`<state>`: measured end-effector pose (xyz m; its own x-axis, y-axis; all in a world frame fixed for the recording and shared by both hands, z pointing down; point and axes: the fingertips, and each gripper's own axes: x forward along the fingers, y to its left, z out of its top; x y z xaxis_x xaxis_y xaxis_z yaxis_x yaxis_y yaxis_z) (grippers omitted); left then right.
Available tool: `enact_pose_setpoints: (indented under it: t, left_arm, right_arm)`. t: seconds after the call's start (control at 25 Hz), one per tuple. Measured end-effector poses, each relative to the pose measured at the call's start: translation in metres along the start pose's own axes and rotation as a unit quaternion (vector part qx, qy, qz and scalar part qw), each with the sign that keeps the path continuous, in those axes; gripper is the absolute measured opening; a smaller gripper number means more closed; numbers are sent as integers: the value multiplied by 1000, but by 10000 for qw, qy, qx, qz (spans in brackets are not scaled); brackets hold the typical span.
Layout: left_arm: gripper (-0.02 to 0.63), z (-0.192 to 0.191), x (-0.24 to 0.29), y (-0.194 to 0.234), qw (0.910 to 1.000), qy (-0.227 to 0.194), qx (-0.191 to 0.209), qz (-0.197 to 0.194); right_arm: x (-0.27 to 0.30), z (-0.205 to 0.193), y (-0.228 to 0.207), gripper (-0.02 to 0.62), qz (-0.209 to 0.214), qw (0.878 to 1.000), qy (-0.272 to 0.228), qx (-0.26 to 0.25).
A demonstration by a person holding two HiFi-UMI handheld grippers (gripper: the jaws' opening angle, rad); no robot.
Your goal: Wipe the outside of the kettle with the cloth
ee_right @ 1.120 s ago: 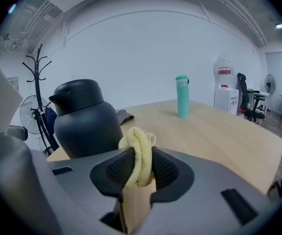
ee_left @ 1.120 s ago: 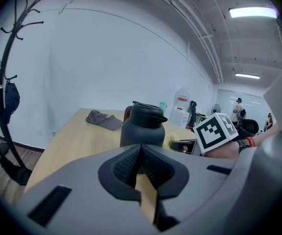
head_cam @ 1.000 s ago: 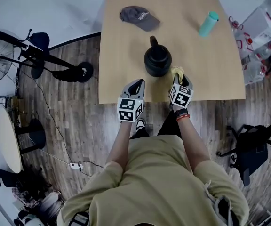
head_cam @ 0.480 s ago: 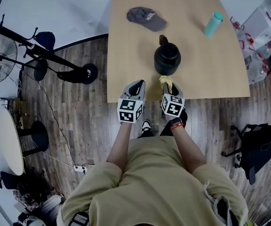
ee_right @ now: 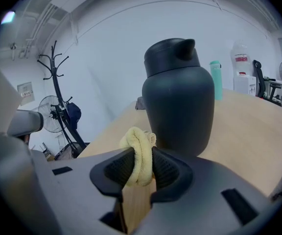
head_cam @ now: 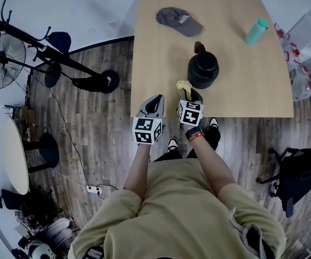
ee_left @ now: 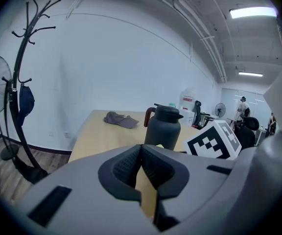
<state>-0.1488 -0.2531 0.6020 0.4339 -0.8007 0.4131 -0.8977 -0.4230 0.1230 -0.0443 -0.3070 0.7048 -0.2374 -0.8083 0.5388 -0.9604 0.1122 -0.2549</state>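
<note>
The dark kettle [head_cam: 203,70] stands upright near the middle of the wooden table [head_cam: 155,53], its handle toward the far side; it also fills the right gripper view as kettle [ee_right: 179,94]. My right gripper [head_cam: 186,92] is shut on a yellow cloth [head_cam: 183,86], just short of the kettle's near-left side. The cloth [ee_right: 139,154] bulges up between the pads, close to the kettle's base. My left gripper [head_cam: 154,102] is shut and holds nothing, hovering at the table's front edge, left of the right one. From it the kettle [ee_left: 163,127] shows ahead to the right.
A grey cap [head_cam: 178,21] lies at the table's far left and a teal bottle [head_cam: 256,31] at its far right. A fan and coat stand [head_cam: 15,47] are on the floor to the left. Clear boxes [head_cam: 310,36] and a black chair [head_cam: 296,169] are on the right.
The right gripper with the cloth has shifted from the kettle's right-front side across to its left-front side. The left gripper stayed by the table's front edge.
</note>
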Motion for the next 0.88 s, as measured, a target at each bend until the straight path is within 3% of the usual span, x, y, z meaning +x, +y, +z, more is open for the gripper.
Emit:
enact_pose_setpoints:
  t: [0.4,0.88]
  left_arm:
    - [23,-13,16,6,9997,160,-144,87]
    - [24,-7,30,-5,9998,145,-133,16]
  right_arm:
    - [30,8,-11,116,-304,9993,161,120]
    - [20,-1,-26,117,-249,9991,313,107]
